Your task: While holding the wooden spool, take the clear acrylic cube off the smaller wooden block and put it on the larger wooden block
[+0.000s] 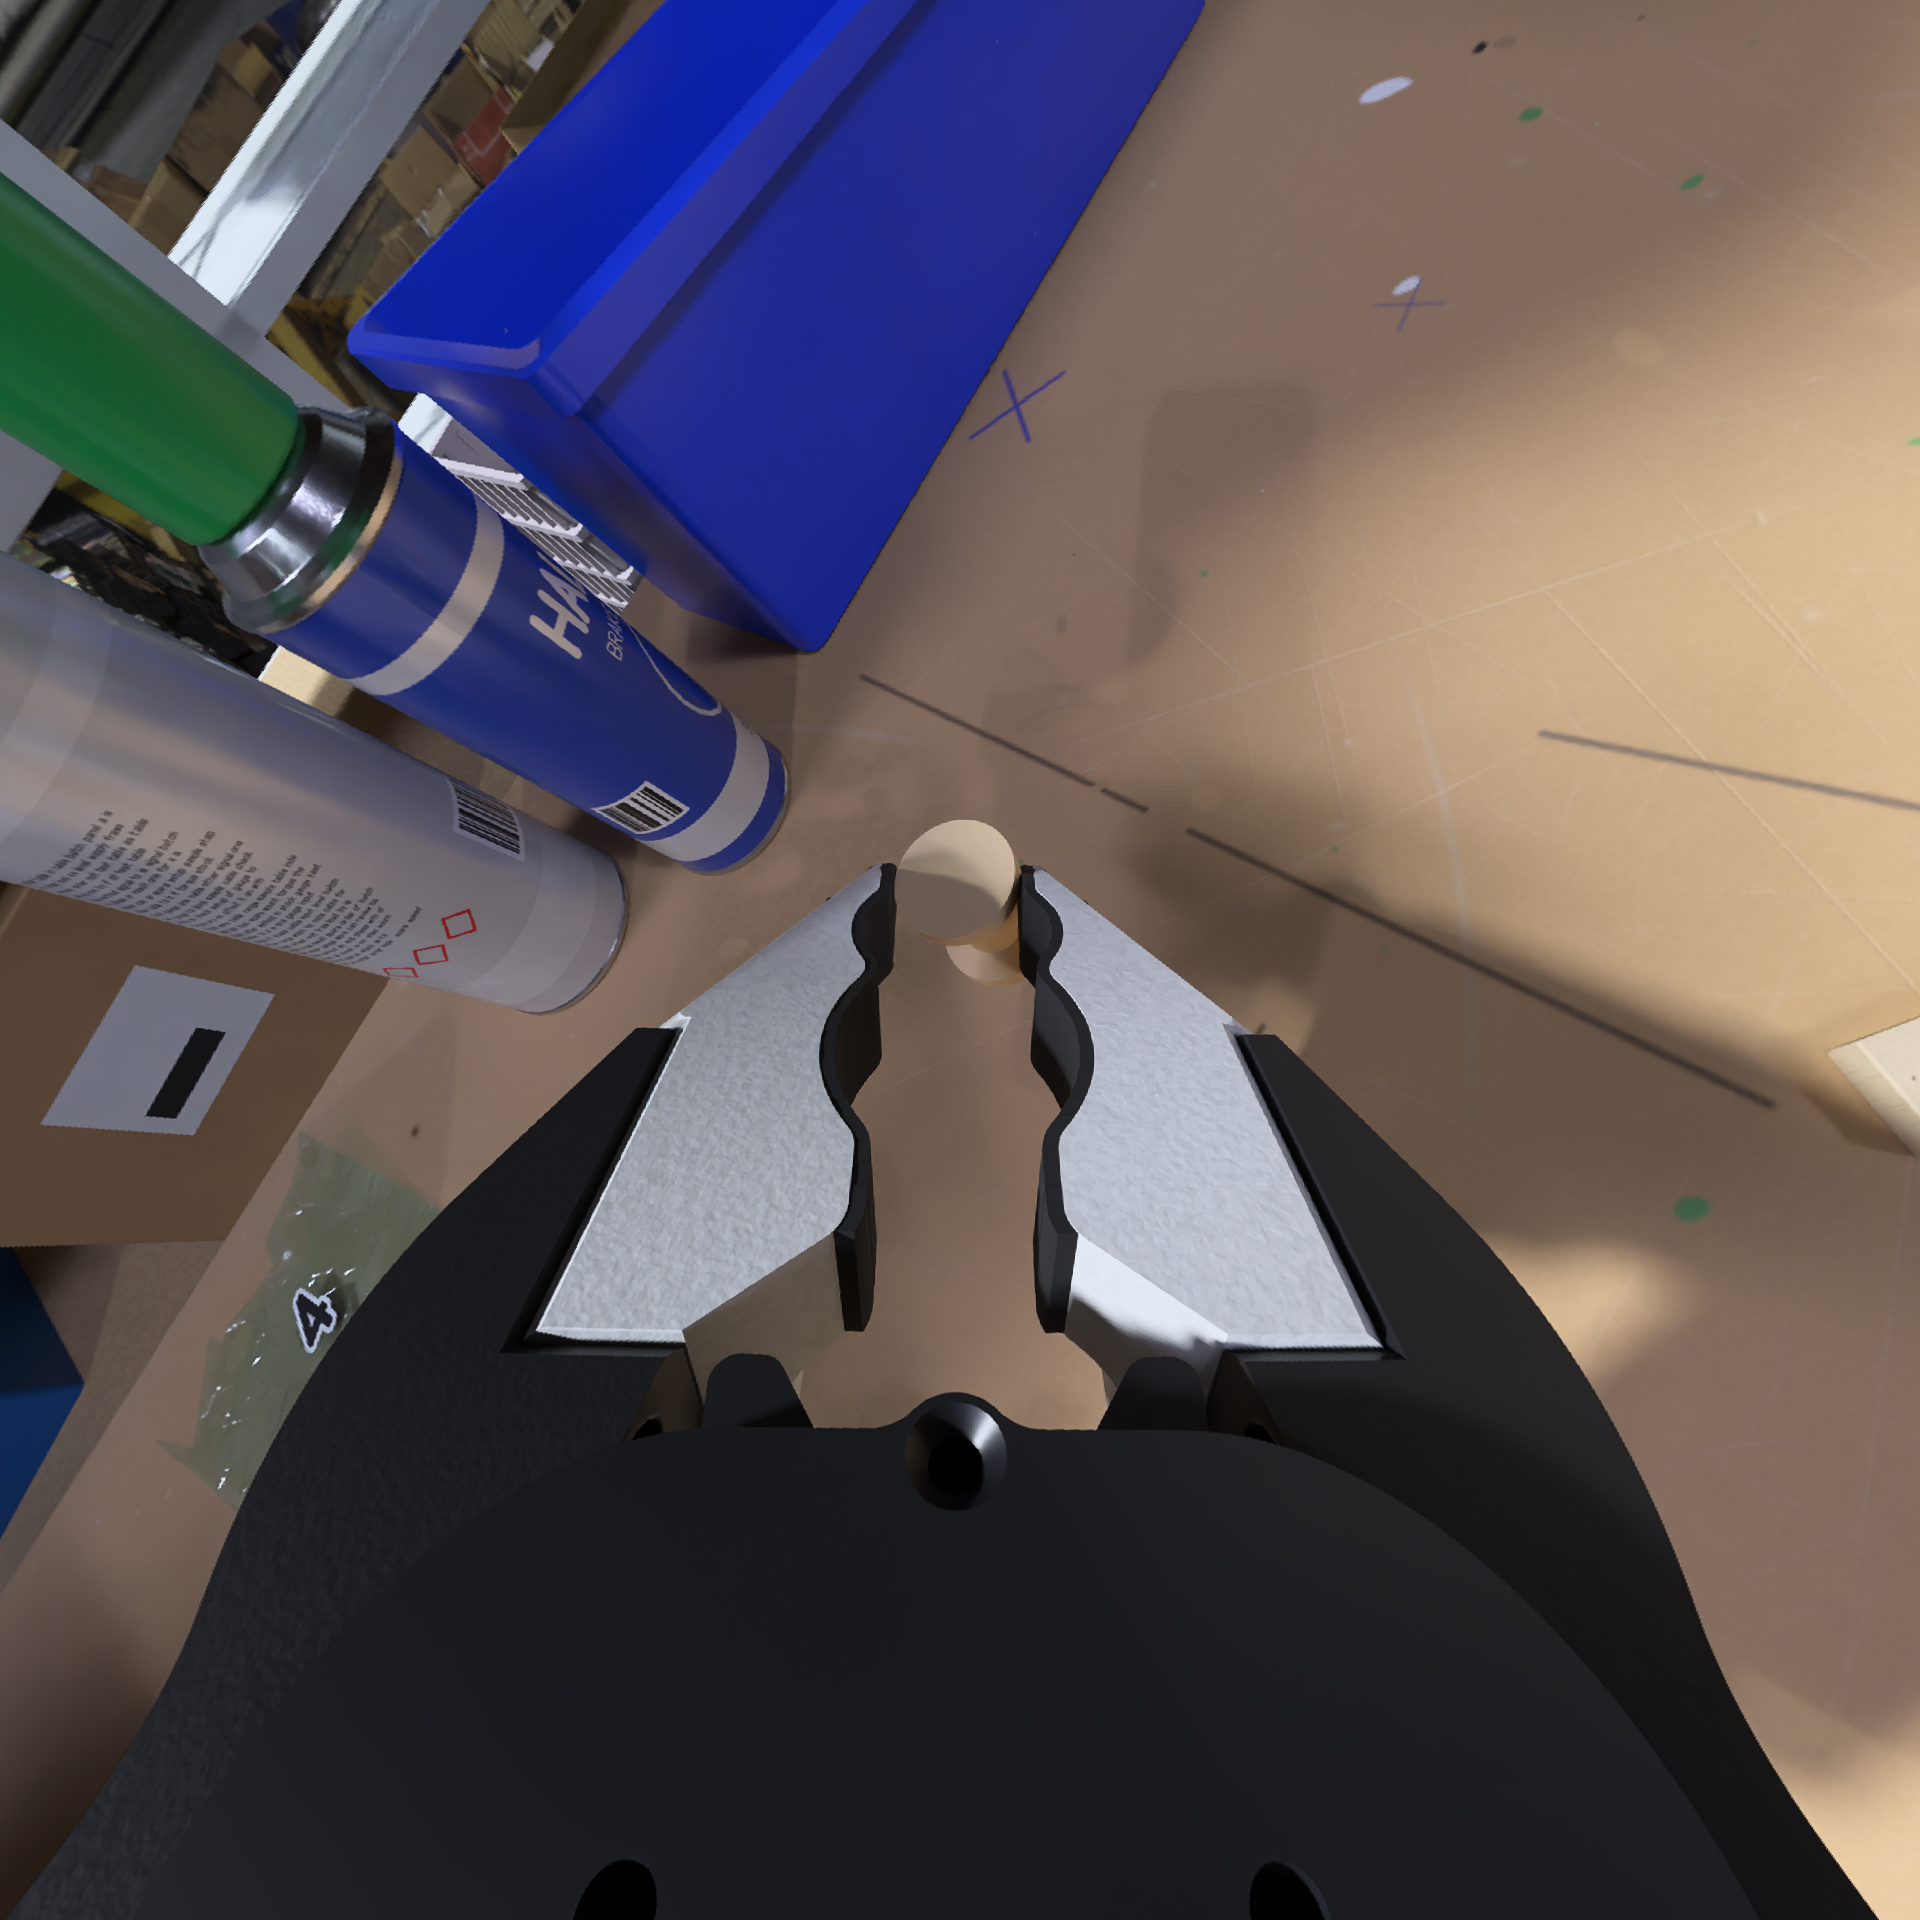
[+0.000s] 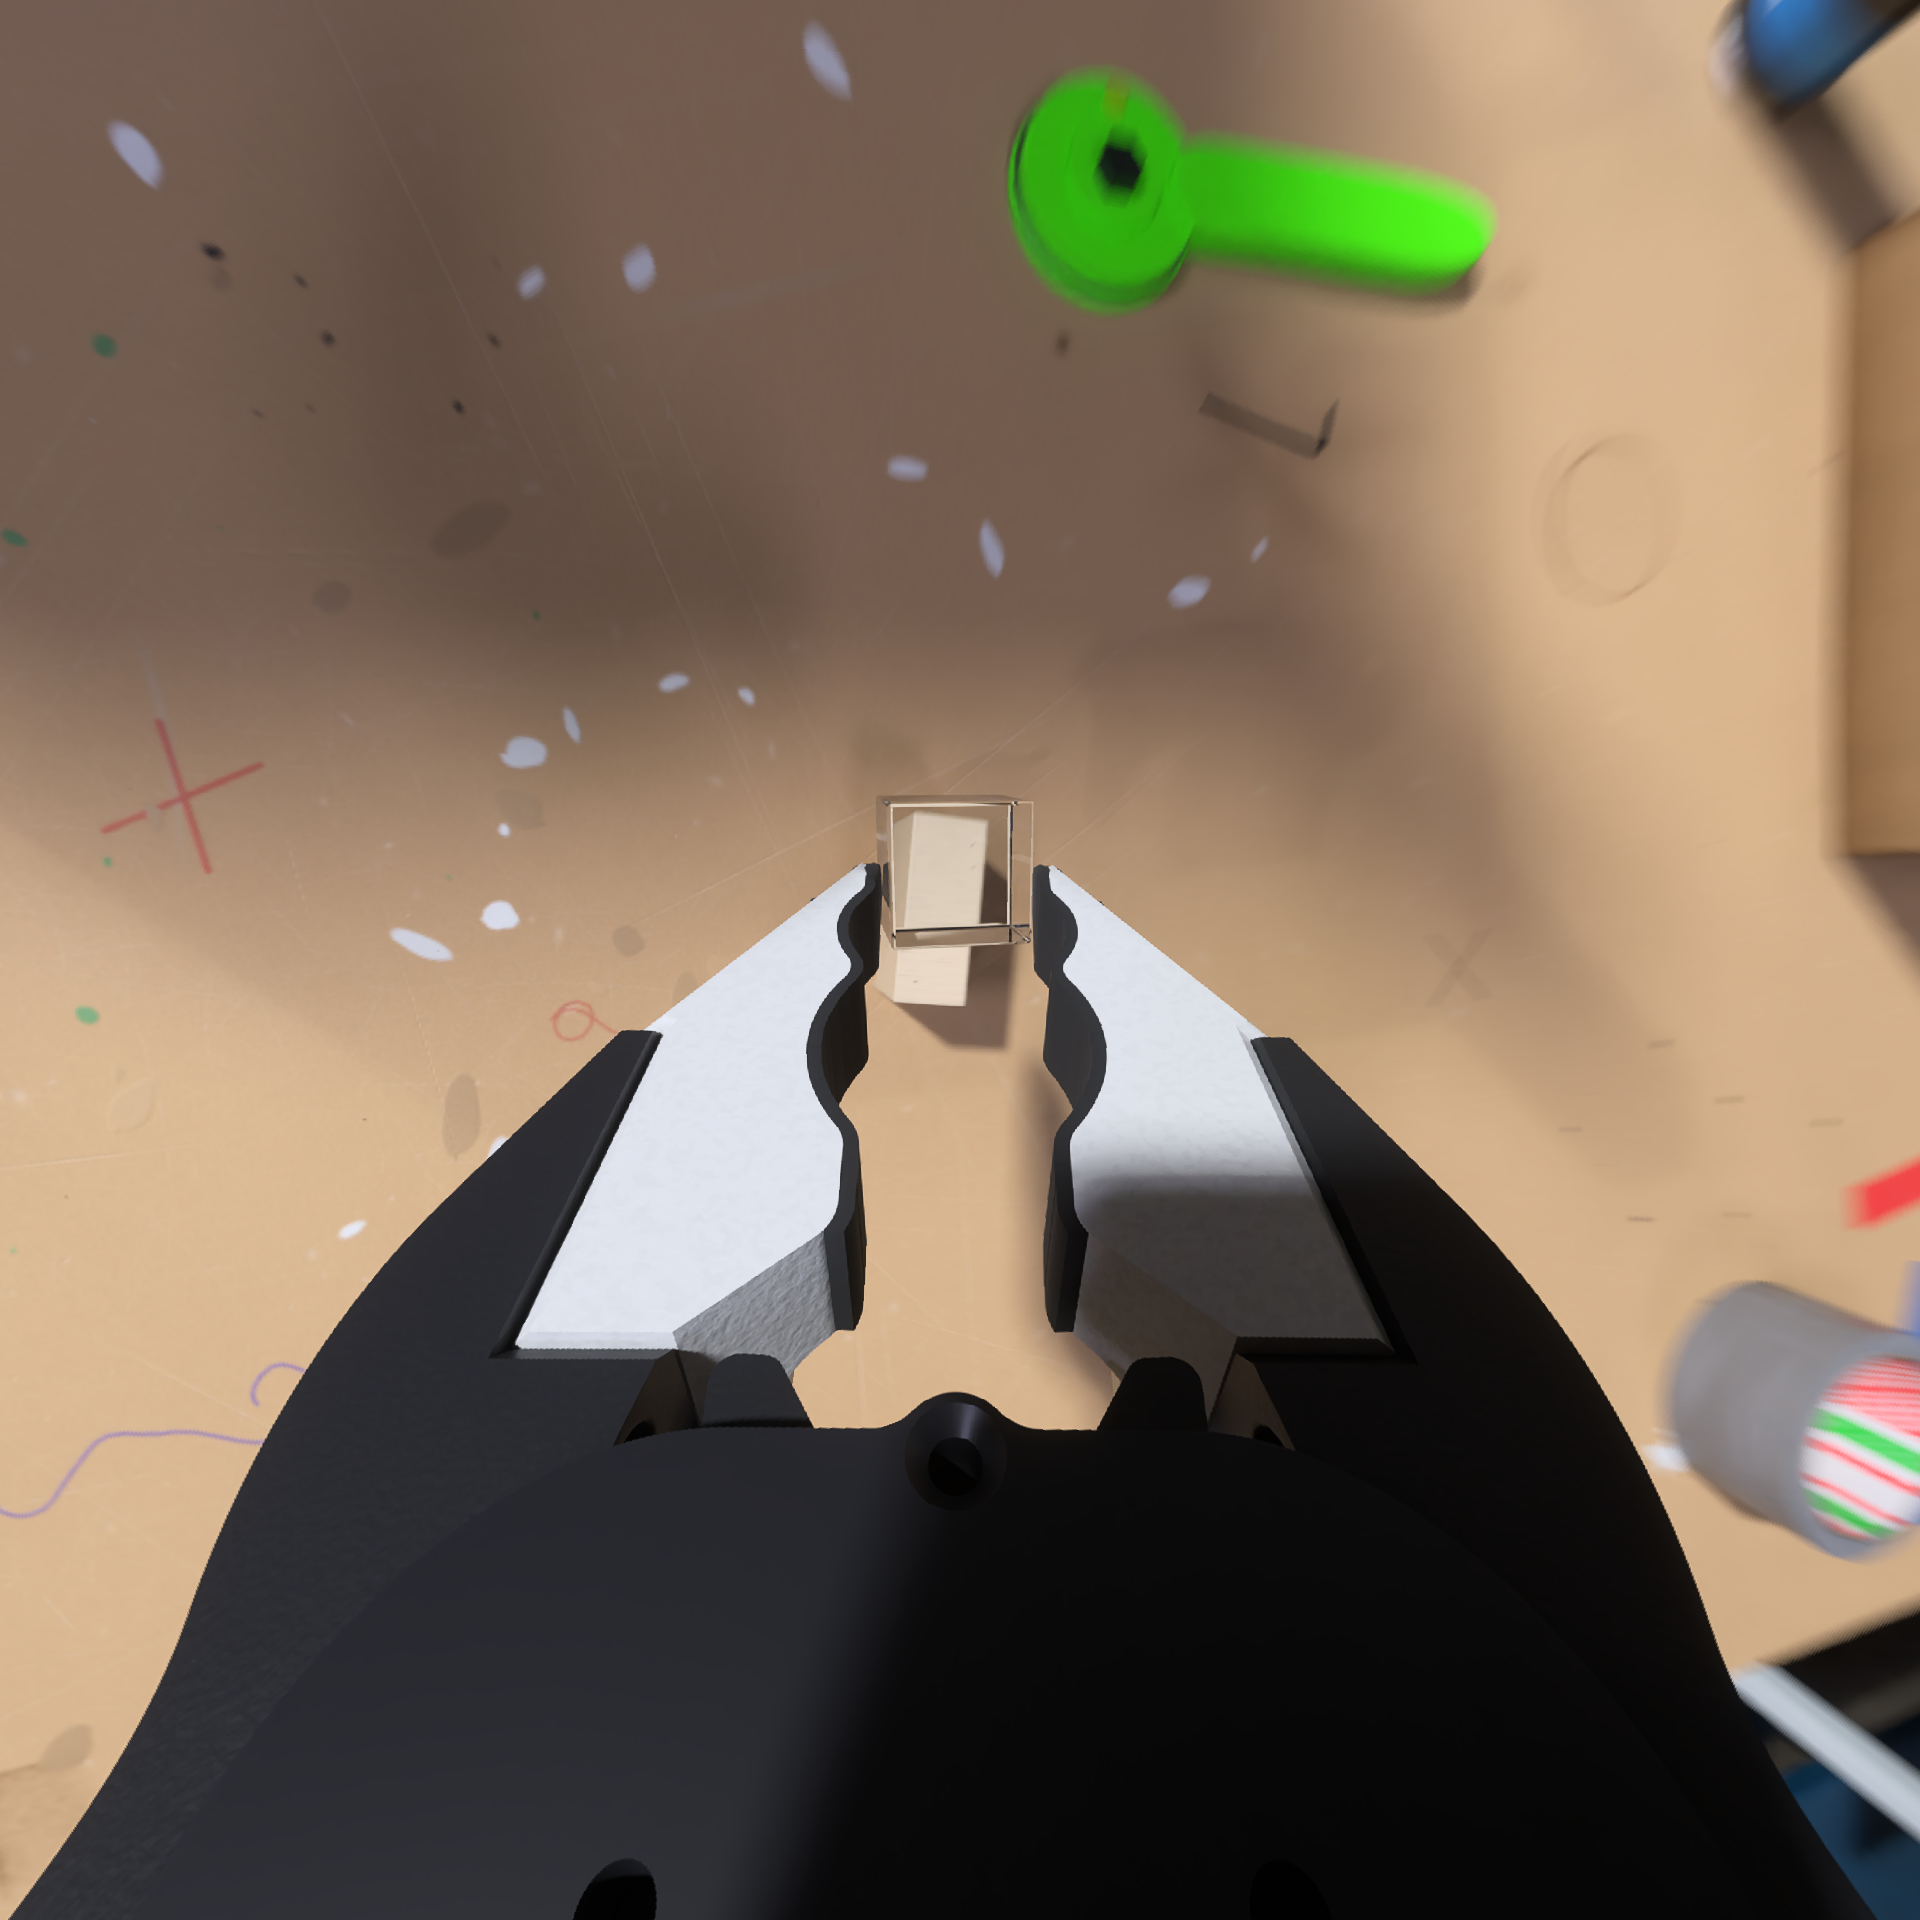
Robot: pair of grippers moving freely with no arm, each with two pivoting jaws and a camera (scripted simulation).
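The left gripper (image 1: 956, 883) has its fingers (image 1: 727, 1122) closed narrow on the wooden spool (image 1: 956, 873), which sits pinched at their tips above the counter (image 1: 1455, 623). The right gripper (image 2: 956, 883) brackets the clear acrylic cube (image 2: 951, 862) between its fingertips; the fingers appear to be touching its sides, though contact is hard to confirm. Seen through and just below the cube is the smaller wooden block (image 2: 930, 977).
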